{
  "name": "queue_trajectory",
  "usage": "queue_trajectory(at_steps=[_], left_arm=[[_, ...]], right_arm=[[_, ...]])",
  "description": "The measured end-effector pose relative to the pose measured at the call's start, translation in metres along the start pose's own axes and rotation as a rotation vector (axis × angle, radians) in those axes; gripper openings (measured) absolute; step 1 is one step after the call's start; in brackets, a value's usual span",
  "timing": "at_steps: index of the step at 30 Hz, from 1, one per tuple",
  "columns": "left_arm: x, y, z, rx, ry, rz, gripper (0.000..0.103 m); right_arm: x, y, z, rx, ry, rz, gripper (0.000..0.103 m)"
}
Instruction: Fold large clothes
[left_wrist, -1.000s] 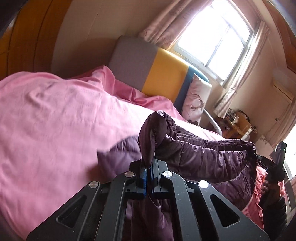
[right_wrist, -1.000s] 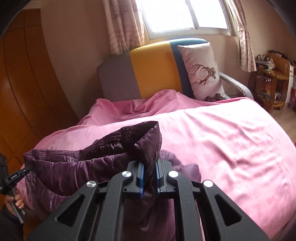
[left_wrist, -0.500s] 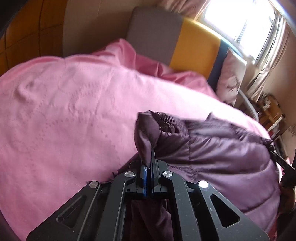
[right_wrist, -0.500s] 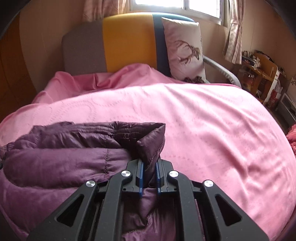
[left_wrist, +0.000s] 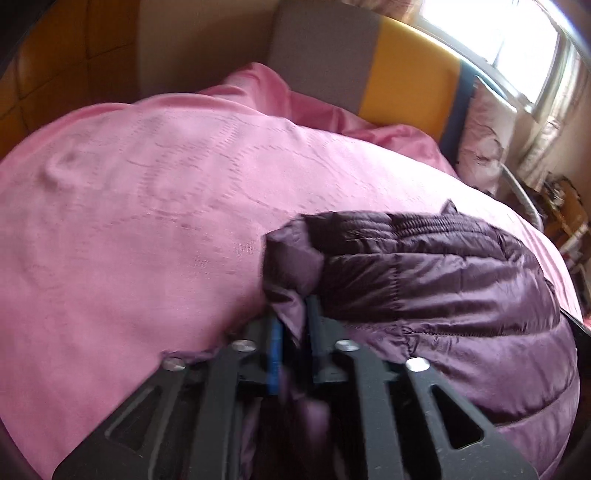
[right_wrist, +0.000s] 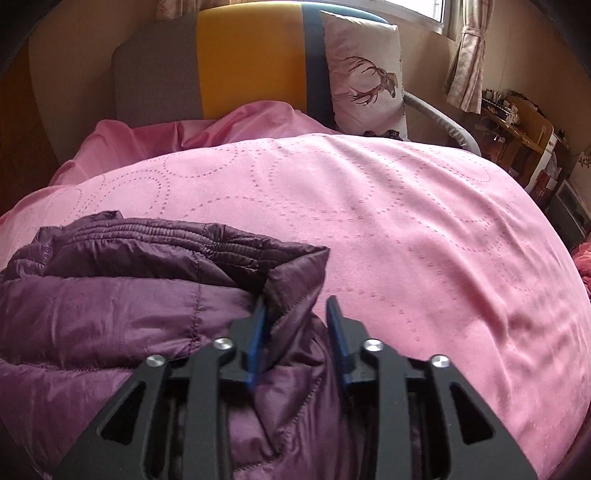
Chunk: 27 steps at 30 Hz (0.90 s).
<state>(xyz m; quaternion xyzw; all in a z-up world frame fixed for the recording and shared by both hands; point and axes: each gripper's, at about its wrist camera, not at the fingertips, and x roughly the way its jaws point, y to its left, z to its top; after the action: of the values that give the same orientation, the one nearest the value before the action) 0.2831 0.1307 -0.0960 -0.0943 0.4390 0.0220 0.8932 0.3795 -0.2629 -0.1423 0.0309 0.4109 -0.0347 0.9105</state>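
The purple quilted jacket (right_wrist: 122, 302) lies on the near part of the bed, on the pink bedspread (right_wrist: 406, 229), with its top layer doubled over so that the ribbed edge runs along the far side of the pile. Beyond it the bedspread is bare up to the headboard (right_wrist: 236, 55) and the deer pillow (right_wrist: 365, 74) at the far right.

The left gripper (left_wrist: 293, 321) sits at the jacket's left corner, and its jaws are opening. A thin flap of fabric hangs between them; this view is blurred, but the pads seem to have let go of it. The right gripper (right_wrist: 297, 314) is at the right corner, its jaws also opening and plainly apart. The folded corner leans against the left pad only, with a clear gap to the right pad.

The jacket looks light, puffy and very soft, so it will probably slump and spring back a little after each fold. Its shiny shell is likely slippery, so a shallow pinch on one layer may slide off. Better holds would be the stitched hem, the ribbed edge or a quilting seam, taken at two matching corners so the padding folds evenly.
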Motion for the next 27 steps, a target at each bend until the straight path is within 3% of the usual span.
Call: queue_trajectory(at_steps=[1,2,4,9,12,17,20,27], left_arm=[[-0.015,0.002,0.000,-0.020,-0.035,0.011,0.045],[-0.026,0.002,0.000,-0.033,-0.068,0.007,0.052],[-0.056,-0.005,-0.001,-0.038,-0.151,0.003,0.054],[-0.096,-0.059,-0.010,0.022,-0.221,-0.130,0.054],[-0.090,-0.110,-0.022,0.068,-0.182,-0.197,0.054],[-0.059,-0.155,-0.042,0.089,-0.133,-0.192,0.054],[-0.034,-0.161,-0.051,0.077,-0.104,-0.148,0.054],[0.003,-0.161,-0.075,0.138,-0.126,-0.086,0.054]], right_arm=[[-0.010,-0.003,0.000,0.016,-0.015,0.007,0.052],[-0.024,-0.006,-0.001,0.027,-0.040,0.013,0.055],[-0.048,-0.005,-0.004,0.022,-0.088,0.015,0.059],[-0.099,0.016,-0.024,0.015,-0.177,0.077,0.070],[-0.106,0.027,-0.041,0.006,-0.186,0.072,0.070],[-0.088,0.028,-0.062,0.003,-0.151,0.077,0.070],[-0.079,0.021,-0.070,0.032,-0.144,0.112,0.074],[-0.067,0.021,-0.083,0.046,-0.178,0.131,0.075]])
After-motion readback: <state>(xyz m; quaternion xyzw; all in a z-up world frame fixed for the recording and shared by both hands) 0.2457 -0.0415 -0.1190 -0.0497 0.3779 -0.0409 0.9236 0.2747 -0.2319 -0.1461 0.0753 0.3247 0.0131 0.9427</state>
